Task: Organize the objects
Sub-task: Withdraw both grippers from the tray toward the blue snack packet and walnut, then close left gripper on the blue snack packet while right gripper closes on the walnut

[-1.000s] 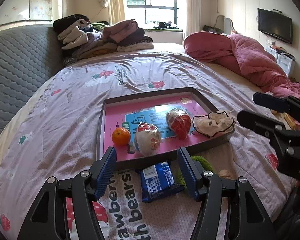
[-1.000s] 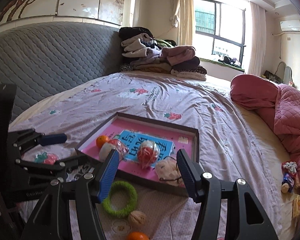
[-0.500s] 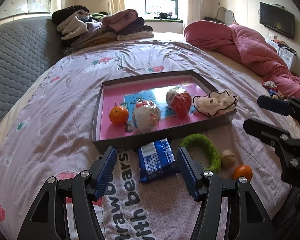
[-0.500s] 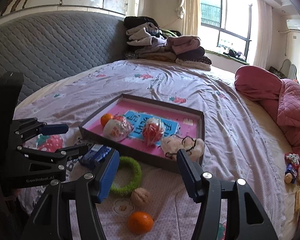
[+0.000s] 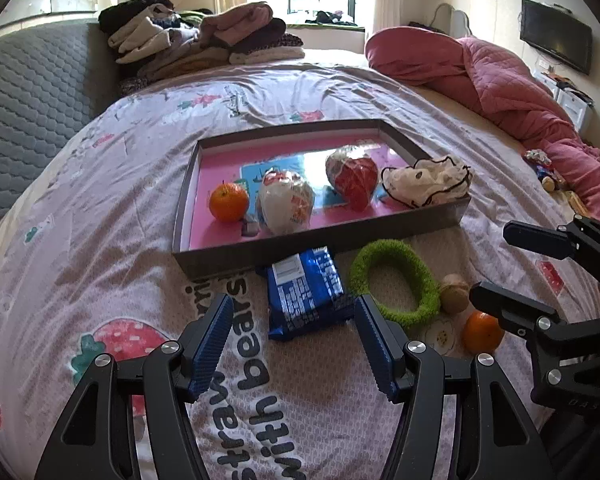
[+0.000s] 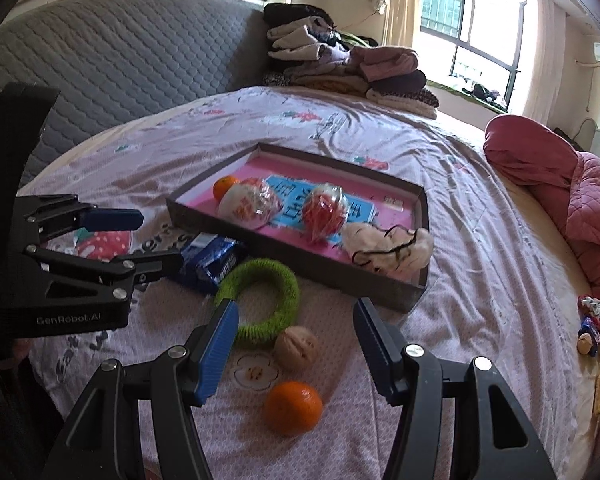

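Blue ribbed pads line both grippers, and both stand spread wide with nothing between the fingers. The left gripper [image 5: 292, 344] hangs over the bedsheet [image 5: 100, 208], and the blue snack packet [image 5: 304, 292] lies flat just beyond its fingertips, roughly centred in the gap. Past the packet sits the grey tray [image 5: 228, 256] with a pink floor, holding an orange [image 5: 229, 202], two wrapped balls and a crumpled white cloth [image 5: 428, 178]. The right gripper [image 6: 296, 348] hovers above a walnut [image 6: 296, 348], which lies between its fingertips but untouched. A second orange [image 6: 294, 407] lies nearer the wrist, inside the finger span, and the green fuzzy ring [image 6: 260, 300] rests just beyond the left finger's tip, beside the packet.
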Demonstrator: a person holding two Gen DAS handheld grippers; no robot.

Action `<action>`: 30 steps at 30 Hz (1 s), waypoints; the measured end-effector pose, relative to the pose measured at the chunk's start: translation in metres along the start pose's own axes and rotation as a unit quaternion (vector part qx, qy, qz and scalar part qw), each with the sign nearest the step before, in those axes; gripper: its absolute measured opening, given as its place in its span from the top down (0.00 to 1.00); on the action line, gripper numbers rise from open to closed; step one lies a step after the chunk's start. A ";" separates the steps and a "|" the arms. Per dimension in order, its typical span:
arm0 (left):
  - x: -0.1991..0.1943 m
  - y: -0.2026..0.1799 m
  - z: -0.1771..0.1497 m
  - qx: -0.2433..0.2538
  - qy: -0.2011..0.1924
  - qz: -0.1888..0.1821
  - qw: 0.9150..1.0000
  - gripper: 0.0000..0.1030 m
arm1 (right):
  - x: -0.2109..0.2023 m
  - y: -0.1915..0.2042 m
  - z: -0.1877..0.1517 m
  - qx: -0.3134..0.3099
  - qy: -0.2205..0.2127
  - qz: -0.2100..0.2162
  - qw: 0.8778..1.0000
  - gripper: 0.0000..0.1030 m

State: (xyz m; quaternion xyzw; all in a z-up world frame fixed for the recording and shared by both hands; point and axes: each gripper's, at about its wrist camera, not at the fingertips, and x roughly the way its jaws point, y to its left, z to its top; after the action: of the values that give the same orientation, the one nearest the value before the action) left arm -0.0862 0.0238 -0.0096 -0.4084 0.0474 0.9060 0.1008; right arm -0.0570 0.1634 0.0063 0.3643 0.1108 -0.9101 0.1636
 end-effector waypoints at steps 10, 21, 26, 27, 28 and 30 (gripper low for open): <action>-0.001 -0.002 -0.007 -0.002 0.011 -0.007 1.000 0.37 | 0.010 0.002 -0.013 -0.002 0.032 0.001 0.999 0.42; 0.004 -0.008 -0.013 -0.005 0.026 -0.013 1.000 0.37 | 0.016 0.000 -0.019 0.002 0.046 0.003 0.999 0.42; 0.005 -0.012 -0.009 -0.006 0.023 -0.014 1.000 0.37 | 0.021 -0.001 -0.020 0.003 0.052 -0.002 0.999 0.42; 0.006 -0.013 -0.009 -0.007 0.023 -0.015 1.000 0.37 | 0.022 -0.002 -0.021 0.003 0.052 -0.002 0.999 0.43; 0.007 -0.013 -0.008 -0.008 0.023 -0.014 1.000 0.37 | 0.022 -0.002 -0.021 0.004 0.052 -0.003 0.999 0.43; 0.009 -0.013 -0.006 -0.009 0.023 -0.014 1.000 0.37 | 0.023 -0.003 -0.021 0.005 0.052 -0.002 0.999 0.43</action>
State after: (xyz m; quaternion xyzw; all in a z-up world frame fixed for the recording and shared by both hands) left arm -0.0847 0.0369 -0.0207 -0.4308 0.0357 0.8952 0.1086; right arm -0.0605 0.1675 -0.0240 0.4117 0.1150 -0.8909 0.1537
